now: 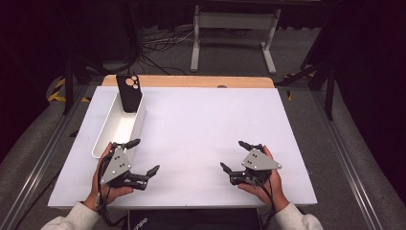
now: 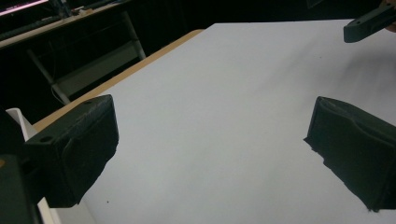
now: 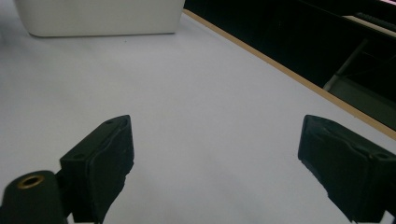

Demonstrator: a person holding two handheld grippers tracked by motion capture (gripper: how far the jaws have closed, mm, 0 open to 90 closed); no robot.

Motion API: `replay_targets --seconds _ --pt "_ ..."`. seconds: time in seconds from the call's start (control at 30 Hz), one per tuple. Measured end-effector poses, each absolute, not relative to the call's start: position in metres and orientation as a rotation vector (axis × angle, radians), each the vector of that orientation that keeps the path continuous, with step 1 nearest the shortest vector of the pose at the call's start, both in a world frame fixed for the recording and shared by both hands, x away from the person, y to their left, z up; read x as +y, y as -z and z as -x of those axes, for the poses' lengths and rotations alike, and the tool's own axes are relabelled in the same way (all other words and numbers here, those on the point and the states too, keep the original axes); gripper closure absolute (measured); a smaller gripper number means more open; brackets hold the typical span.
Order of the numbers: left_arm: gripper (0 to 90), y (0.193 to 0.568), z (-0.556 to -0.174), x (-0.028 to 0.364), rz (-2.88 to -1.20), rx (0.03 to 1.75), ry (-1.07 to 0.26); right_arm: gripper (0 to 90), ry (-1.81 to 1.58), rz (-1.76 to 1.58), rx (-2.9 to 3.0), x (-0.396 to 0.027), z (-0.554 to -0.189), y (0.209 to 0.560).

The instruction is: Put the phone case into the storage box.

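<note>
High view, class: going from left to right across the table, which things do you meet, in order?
Left tongs → phone case, standing at the far end of the white bin → right tongs.

phone [image 1: 129, 92] in bin [image 1: 108, 139], table [image 1: 201, 124] left

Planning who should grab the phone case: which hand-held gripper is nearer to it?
Left. The left hand-held gripper sits beside the near end of the white bin whose far end holds the black phone case; the right hand-held gripper is across the table, farther away.
</note>
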State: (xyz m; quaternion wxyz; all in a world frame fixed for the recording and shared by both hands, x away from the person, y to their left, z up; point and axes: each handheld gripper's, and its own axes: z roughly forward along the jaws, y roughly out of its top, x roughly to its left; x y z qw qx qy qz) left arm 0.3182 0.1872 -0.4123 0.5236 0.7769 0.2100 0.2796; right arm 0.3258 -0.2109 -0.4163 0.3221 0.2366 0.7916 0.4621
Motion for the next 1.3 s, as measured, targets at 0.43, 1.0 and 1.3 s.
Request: replay_targets --seconds 0.43,1.0,1.3 --pt "2.6 0.424 -0.319 0.181 -1.903 0.501 -0.626 11.3 -1.203 -0.599 2.086 -0.211 -0.324 0.418" --pt "2.6 0.426 -0.319 0.183 -1.903 0.506 -0.619 11.1 -1.197 -0.585 2.091 -0.209 -0.322 0.419" --pt "2.6 0.426 -0.318 0.183 -1.899 0.502 -0.613 11.1 -1.184 -0.574 2.098 -0.206 -0.321 0.421"
